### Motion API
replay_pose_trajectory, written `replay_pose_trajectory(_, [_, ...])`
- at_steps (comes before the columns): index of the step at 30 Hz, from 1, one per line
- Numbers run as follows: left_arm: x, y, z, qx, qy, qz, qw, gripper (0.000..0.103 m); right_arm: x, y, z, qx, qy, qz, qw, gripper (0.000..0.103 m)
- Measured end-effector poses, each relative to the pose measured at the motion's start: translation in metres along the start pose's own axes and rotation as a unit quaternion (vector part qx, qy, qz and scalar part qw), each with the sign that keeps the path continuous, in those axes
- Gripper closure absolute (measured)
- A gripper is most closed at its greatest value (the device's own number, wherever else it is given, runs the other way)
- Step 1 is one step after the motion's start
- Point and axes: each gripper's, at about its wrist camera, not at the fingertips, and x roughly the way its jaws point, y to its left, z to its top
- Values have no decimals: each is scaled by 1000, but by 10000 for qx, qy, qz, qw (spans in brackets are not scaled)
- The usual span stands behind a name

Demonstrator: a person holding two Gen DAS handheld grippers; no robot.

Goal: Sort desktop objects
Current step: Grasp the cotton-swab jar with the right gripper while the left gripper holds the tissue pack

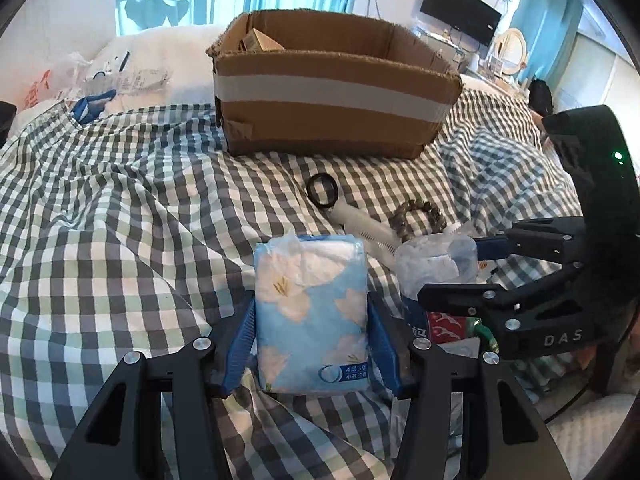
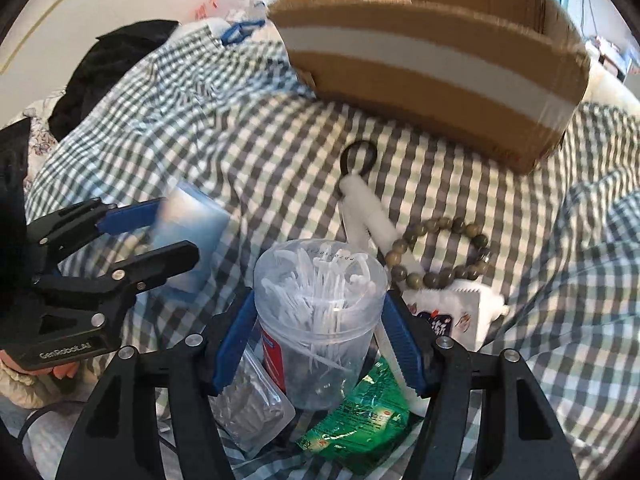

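Grippers angled down over the checked bedspread point(image 1: 120, 220): my left gripper point(image 1: 311, 344) clamped a tissue pack point(image 1: 312, 312), my right gripper point(image 2: 320, 340) a clear floss-pick jar point(image 2: 320, 320).

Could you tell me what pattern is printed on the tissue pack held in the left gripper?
White flowers on light blue; the tissue pack shows best in the left wrist view.

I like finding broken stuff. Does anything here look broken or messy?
Yes. The cardboard box has ragged, torn top edges and a peeling patch at its lower left corner. The checked cloth under everything is badly rumpled. Nothing looks spilled.
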Motion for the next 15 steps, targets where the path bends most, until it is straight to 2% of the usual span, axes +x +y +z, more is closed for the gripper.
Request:
replay_pose_trajectory(7, [-11,-7,11,56,-185,1,9998,48,-24,0,8,-30,-390,22,9992,39])
replay_pose_trajectory(11, [-1,-12,8,102,76,16,9999,47,-30,-7,7,33,-453,25,9990,39])
replay_pose_trajectory(15, [21,-16,-4,-37,528,-87,9986,45,-29,-10,5,103,-448,47,9989,39])
